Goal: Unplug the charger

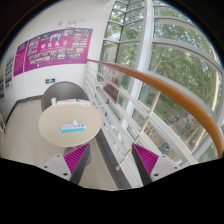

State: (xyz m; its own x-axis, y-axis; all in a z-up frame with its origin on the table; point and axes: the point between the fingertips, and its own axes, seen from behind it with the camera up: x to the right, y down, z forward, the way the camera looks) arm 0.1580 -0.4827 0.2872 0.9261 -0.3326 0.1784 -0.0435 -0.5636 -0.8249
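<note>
No charger or plug shows in the gripper view. My gripper (110, 160) is open and empty, its two magenta pads (76, 158) wide apart, held high above the floor. Beyond the left finger stands a round white table (70, 124) with a small light-blue item (72, 127) lying on it.
A curved wooden handrail (150, 78) runs over white railing panels (120, 110) ahead and to the right, with tall windows (170, 50) and trees behind. A wall with pink posters (55, 48) stands at the far left. A grey curved chair (58, 96) sits behind the table.
</note>
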